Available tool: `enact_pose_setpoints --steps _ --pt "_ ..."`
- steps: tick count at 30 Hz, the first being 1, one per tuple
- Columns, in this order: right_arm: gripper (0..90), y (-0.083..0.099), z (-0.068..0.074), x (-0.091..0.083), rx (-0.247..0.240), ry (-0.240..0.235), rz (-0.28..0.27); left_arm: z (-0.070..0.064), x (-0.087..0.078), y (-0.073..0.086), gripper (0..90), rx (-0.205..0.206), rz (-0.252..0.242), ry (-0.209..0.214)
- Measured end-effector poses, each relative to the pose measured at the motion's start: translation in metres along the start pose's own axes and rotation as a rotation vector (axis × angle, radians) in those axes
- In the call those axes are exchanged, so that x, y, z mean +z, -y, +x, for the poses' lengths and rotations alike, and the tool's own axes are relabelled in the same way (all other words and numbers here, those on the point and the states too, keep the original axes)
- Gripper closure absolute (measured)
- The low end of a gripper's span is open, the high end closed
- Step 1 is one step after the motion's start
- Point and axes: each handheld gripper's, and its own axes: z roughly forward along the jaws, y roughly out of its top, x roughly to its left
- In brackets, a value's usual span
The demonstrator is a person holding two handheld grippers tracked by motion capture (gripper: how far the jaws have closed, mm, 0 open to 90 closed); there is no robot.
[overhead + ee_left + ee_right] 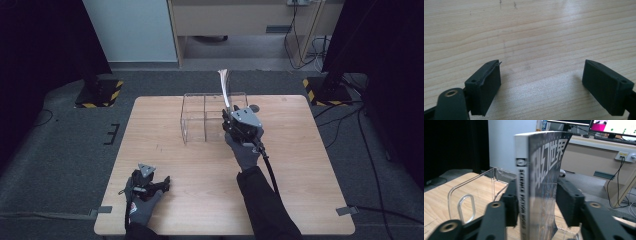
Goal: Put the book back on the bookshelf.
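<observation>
My right claw (231, 119) holds a tall magazine (224, 89) just above the clear rack (200, 122), whose thin walls block the way at twelve o'clock. My left claw (162, 184) has bare table (200, 170) ahead toward one o'clock.

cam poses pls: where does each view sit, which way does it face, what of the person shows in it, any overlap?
High view: above the person's side, facing forward and down on the table; both forearms, left gripper, right gripper.
Left gripper view: low over bare wood, fingers apart.
Right gripper view: faces the magazine and clear rack.
Shared: magazine and rack, high and right views.
</observation>
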Motion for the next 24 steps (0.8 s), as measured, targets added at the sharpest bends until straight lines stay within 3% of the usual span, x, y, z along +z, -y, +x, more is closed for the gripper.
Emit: enact_pose_setpoints --steps 7,14,19,24 --pt "42.3 -0.003 -0.005 -0.01 0.004 -0.044 -0.011 0.0 0.0 0.0 14.3 0.0 0.001 0.0" --pt "30.3 -0.007 -0.013 -0.025 0.045 -0.148 0.006 0.0 0.0 0.0 14.3 0.0 0.0 0.0" --pt "23.5 -0.007 -0.026 -0.042 0.072 -0.194 0.003 0.0 0.0 0.0 14.3 0.0 0.001 0.0" --pt "19.4 0.001 -0.038 -0.062 0.031 -0.179 0.039 0.0 0.0 0.0 14.2 0.0 0.001 0.0"
